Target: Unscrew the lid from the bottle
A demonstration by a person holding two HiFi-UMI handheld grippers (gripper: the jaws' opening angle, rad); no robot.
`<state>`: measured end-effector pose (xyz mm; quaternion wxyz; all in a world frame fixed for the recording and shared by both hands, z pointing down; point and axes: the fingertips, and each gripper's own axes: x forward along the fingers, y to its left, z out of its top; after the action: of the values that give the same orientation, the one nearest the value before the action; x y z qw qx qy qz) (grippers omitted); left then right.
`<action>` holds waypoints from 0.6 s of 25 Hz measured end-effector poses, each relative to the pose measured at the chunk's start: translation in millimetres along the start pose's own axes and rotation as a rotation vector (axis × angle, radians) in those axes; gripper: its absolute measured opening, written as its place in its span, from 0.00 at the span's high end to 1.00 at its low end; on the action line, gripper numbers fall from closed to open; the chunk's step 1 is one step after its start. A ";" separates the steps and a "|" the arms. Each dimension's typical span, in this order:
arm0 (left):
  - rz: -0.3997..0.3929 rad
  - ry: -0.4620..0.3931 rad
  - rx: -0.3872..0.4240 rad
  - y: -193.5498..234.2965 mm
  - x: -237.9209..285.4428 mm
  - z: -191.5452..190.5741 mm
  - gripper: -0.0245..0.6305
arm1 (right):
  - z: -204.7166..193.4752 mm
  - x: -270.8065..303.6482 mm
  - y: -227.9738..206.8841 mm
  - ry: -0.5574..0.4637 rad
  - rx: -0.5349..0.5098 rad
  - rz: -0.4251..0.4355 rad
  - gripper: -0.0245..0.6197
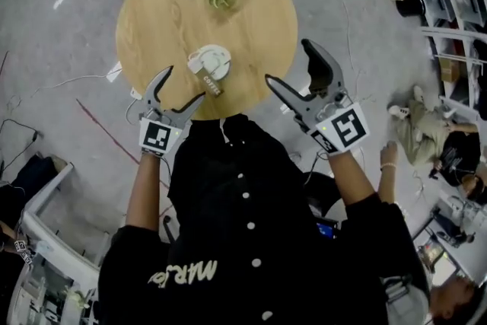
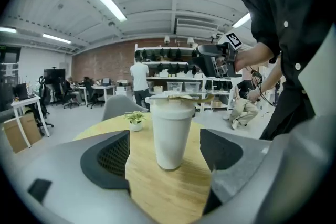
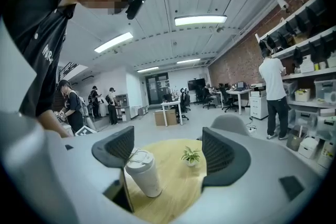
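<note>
In the head view our black jacket hides the near rim of the round bench. The bottle shows only its top there, with its body hidden beneath. The print on its brown strap is too small for us to read. In the right gripper view, the left jaw of the right tool covers the edge of the lid. In the left gripper view we see the lid edge-on, its top face out of sight.
</note>
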<state>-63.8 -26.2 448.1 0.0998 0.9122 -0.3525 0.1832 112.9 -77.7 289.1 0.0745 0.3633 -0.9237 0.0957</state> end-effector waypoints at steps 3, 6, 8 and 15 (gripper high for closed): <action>-0.053 0.009 0.015 1.5 25.9 -16.0 0.35 | -15.5 10.7 0.4 0.027 0.026 0.006 0.34; -0.102 0.017 0.035 9.1 51.9 -32.6 0.35 | -27.9 31.0 3.6 0.059 0.048 0.024 0.33; -0.140 0.029 0.056 17.6 71.5 -44.4 0.34 | -37.2 47.8 3.6 0.081 0.059 0.035 0.32; -0.226 0.073 0.143 14.9 114.3 -80.4 0.33 | -71.2 63.4 4.8 0.143 0.080 0.065 0.32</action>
<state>-17.0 -81.4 568.6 0.0674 0.9437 -0.2295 0.2287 68.4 -99.5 370.8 0.1223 0.3282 -0.9228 0.1607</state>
